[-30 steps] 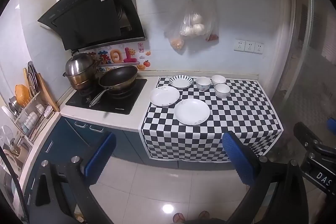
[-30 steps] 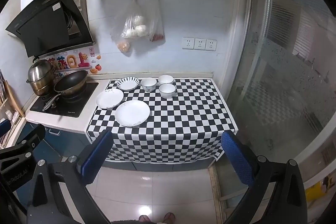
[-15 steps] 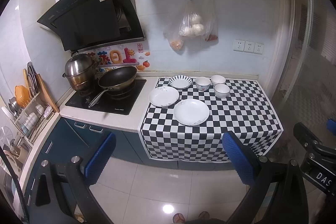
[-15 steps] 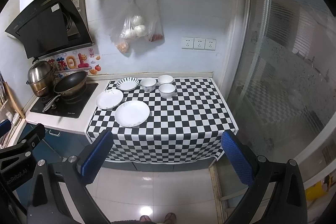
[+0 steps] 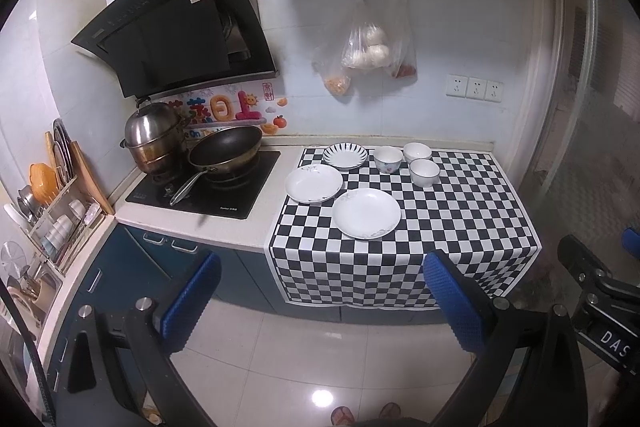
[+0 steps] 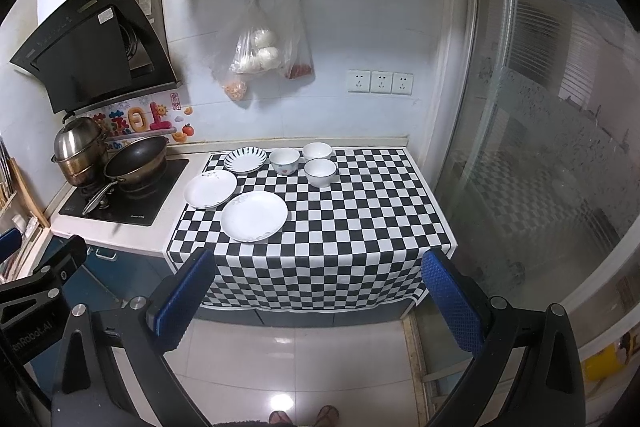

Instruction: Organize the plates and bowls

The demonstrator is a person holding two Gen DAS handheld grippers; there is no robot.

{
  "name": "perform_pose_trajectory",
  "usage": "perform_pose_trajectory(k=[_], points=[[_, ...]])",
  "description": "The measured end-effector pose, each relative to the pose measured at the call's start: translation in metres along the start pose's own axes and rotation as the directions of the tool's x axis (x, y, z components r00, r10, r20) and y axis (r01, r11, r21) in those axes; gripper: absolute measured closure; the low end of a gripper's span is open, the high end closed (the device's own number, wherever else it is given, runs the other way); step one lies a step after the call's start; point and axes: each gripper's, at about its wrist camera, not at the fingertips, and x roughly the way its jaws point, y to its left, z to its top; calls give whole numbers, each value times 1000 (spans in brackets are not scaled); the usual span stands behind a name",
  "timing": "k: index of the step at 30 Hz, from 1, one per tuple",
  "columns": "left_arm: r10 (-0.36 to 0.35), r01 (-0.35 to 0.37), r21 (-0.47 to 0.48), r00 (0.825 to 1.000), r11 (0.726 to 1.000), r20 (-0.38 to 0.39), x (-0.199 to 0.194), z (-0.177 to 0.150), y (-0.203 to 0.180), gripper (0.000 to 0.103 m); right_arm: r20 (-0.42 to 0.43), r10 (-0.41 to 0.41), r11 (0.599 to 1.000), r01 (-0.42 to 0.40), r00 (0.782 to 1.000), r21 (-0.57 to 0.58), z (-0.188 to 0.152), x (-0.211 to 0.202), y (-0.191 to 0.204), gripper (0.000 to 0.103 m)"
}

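Note:
On a checkered cloth (image 5: 460, 227) (image 6: 360, 227) lie a large white plate (image 5: 366, 213) (image 6: 253, 215), a second white plate (image 5: 313, 183) (image 6: 210, 188) and a striped-rim plate (image 5: 345, 155) (image 6: 245, 159). Three white bowls stand behind: one with a red mark (image 5: 388, 159) (image 6: 284, 161), one at the back (image 5: 417, 151) (image 6: 317, 151), one in front (image 5: 424, 172) (image 6: 320, 172). My left gripper (image 5: 320, 301) and right gripper (image 6: 316, 301) are open and empty, held well in front of the counter above the floor.
A stove with a black wok (image 5: 225, 147) and a steel pot (image 5: 154, 139) is left of the cloth. A dish rack (image 5: 52, 211) stands at far left. Plastic bags (image 6: 260, 59) hang on the wall. A glass door (image 6: 540, 147) is at right.
Both views have shifted only slightly; the dishes have not moved and both grippers stay open.

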Motion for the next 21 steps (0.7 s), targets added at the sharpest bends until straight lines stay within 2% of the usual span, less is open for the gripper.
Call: perform_pose_trajectory(k=[21], points=[[-3,3,6,1000,1000,15,3,0,1,0,9,-5,1000,5,1000,10,-1,5,1,0]])
